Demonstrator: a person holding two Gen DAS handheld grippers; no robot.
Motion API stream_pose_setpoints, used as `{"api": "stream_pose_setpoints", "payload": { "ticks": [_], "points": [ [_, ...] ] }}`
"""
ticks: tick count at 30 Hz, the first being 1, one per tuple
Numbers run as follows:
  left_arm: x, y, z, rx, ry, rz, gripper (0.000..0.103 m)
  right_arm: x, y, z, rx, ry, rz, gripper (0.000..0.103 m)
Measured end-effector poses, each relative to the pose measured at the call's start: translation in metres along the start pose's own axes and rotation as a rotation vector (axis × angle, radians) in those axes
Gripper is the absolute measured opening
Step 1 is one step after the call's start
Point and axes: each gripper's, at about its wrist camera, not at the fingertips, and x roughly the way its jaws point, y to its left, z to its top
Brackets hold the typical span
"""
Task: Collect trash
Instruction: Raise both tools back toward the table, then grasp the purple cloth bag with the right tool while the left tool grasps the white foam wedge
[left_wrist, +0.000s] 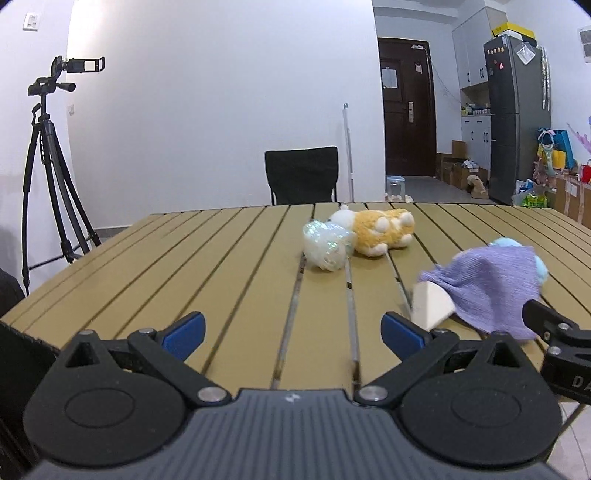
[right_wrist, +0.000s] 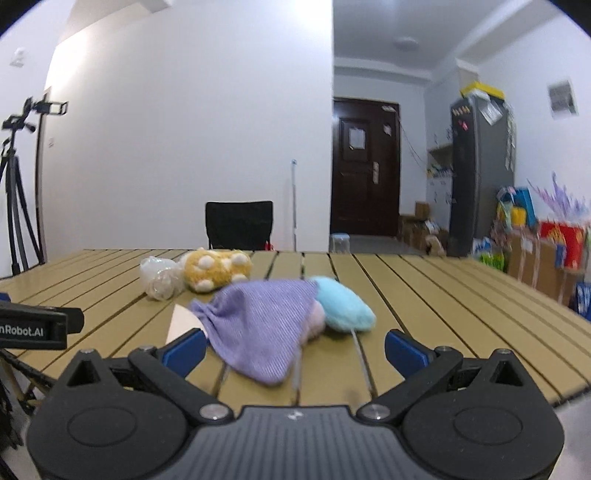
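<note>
While both tools wait low at the near edge of the tan slatted surface (left_wrist: 229, 266), the left hand-held gripper (left_wrist: 293, 334) sits with its blue-padded jaws spread wide and nothing between them, aimed down the bare middle slats. The right hand-held gripper (right_wrist: 295, 349) is likewise spread apart and empty, its jaws framing the near corner of a ribbed lilac cloth (right_wrist: 258, 325), a stance that suggests a grasp is being lined up rather than made.

Just beyond the left tool's right jaw, a pale cream scrap, paper or card by its look, (left_wrist: 430, 304) pokes out from beneath the cloth's left edge; as likely trash, it is partly pinned there and may have to be slid free. A soft pale-blue pad-like object (right_wrist: 343, 306) lies touching the cloth's far right side, with something pink tucked under the cloth between them, too hidden to identify.

Farther back and to the left, a crumpled clear plastic wrapper (left_wrist: 325, 247) rests against an orange-and-white plush toy (left_wrist: 380, 232) lying on its side, paws toward the cameras. The wrapper looks light and springy and could skid when pinched.

Beyond the surface stand a black chair (left_wrist: 301, 175) and, far left, a camera on a black tripod (left_wrist: 48, 155).
</note>
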Motion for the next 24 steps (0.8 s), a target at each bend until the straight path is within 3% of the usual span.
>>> {"api": "stream_pose_setpoints", "payload": {
  "ticks": [8, 13, 24],
  "points": [
    [0.028, 0.01, 0.012, -0.02, 0.007, -0.015, 0.103, 0.041, 0.026, 0.01, -0.114, -0.039, -0.024, 0.102],
    [0.036, 0.01, 0.019, -0.025, 0.005, -0.036, 0.103, 0.065, 0.027, 0.016, -0.116, -0.013, -0.032, 0.101],
    [0.048, -0.001, 0.02, -0.052, 0.042, -0.072, 0.103, 0.082, 0.042, 0.009, -0.173, 0.061, -0.036, 0.079]
  ]
}}
